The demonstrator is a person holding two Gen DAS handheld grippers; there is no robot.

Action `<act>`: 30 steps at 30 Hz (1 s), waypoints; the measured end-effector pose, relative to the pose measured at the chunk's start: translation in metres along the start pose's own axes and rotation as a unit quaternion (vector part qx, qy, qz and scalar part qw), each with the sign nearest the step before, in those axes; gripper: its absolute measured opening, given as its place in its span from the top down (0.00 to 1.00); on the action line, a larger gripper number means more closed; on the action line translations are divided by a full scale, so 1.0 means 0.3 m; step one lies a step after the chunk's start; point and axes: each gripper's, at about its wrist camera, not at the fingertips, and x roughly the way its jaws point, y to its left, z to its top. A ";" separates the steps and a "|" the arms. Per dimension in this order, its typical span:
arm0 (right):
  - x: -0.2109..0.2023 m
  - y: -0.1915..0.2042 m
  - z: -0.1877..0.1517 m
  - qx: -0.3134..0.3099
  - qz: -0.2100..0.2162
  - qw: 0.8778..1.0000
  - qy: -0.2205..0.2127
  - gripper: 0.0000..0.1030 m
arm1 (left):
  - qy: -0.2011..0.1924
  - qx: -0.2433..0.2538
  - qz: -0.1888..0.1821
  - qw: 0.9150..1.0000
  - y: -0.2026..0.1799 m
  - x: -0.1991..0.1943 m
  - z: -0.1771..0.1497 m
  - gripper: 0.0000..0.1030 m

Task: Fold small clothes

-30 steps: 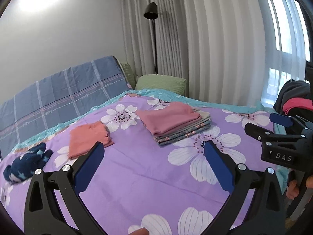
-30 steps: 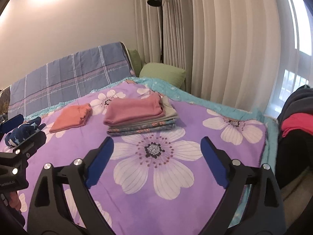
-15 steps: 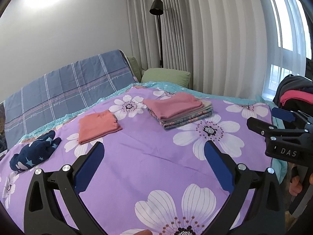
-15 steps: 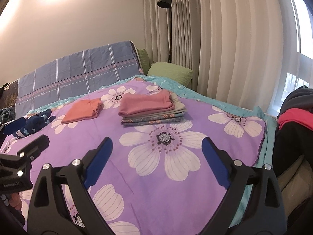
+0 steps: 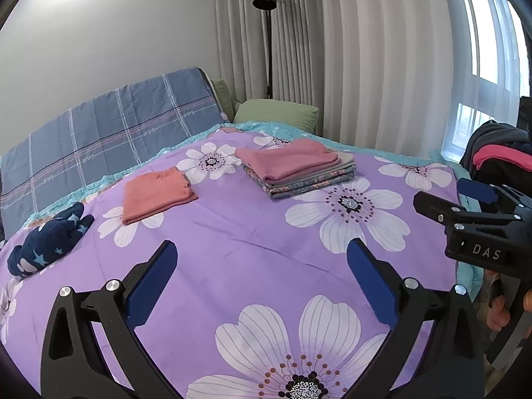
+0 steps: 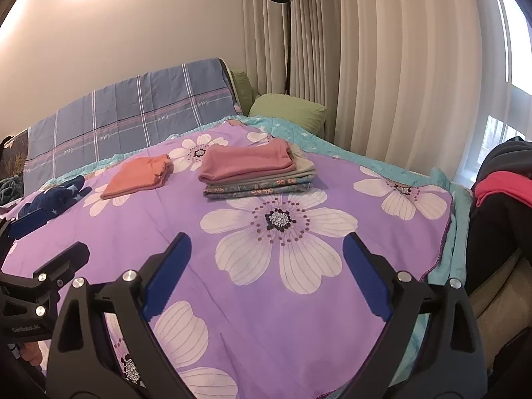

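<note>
Left tool [image 5: 261,262]: jaws spread wide, nothing between them, held above the near part of the bed with open bedspread in front of it.
Right tool [image 6: 266,254]: jaws also wide apart and holding nothing, above the near edge of the bed; it shows at the right edge of the left view [image 5: 478,212].
Bed [image 5: 252,232]: covered by a purple bedspread printed with large white flowers; a teal trim runs along its far and right edges.
Folded stack [image 5: 296,168]: several folded clothes piled with a pink piece on top, lying toward the far right part of the bed [image 6: 256,171].
Orange garment [image 5: 156,194]: folded flat, lying on its own to the left of the stack, apart from it [image 6: 139,176].
Navy starred garment [image 5: 50,239]: crumpled and unfolded, at the left edge of the bed, well apart from the stack.
Green pillow [image 5: 277,113]: at the far end of the bed, beside the blue plaid headboard cover [image 5: 109,133].
Floor lamp [image 5: 266,0]: black, standing behind the pillow in front of the curtains [image 5: 365,56].
Dark clothing pile [image 6: 498,179]: off the right edge of the bed, black with a red-pink piece in it.
In the way: nothing lies between either tool and the clothes.
</note>
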 end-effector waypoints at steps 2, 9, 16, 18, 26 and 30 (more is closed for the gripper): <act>0.010 0.000 -0.001 0.001 0.000 1.000 0.005 0.09 | 0.003 -0.004 0.000 1.000 0.003 0.002 -0.002 0.01; 0.023 0.005 -0.004 -0.004 0.000 1.000 0.007 0.09 | 0.008 -0.002 0.003 1.000 0.006 0.005 -0.008 0.01; 0.035 0.017 -0.006 -0.007 0.004 1.000 0.011 0.09 | 0.008 0.000 0.006 1.000 0.008 0.002 -0.011 0.01; 0.037 0.021 -0.008 -0.009 0.003 1.000 0.012 0.09 | 0.008 0.000 0.005 1.000 0.007 0.003 -0.011 0.01; 0.038 0.023 -0.008 -0.009 0.003 1.000 0.012 0.09 | 0.012 0.004 0.003 1.000 0.003 0.007 -0.017 0.01; 0.044 0.021 -0.012 -0.008 0.002 1.000 0.014 0.09 | 0.015 0.006 0.005 1.000 -0.001 0.013 -0.018 0.01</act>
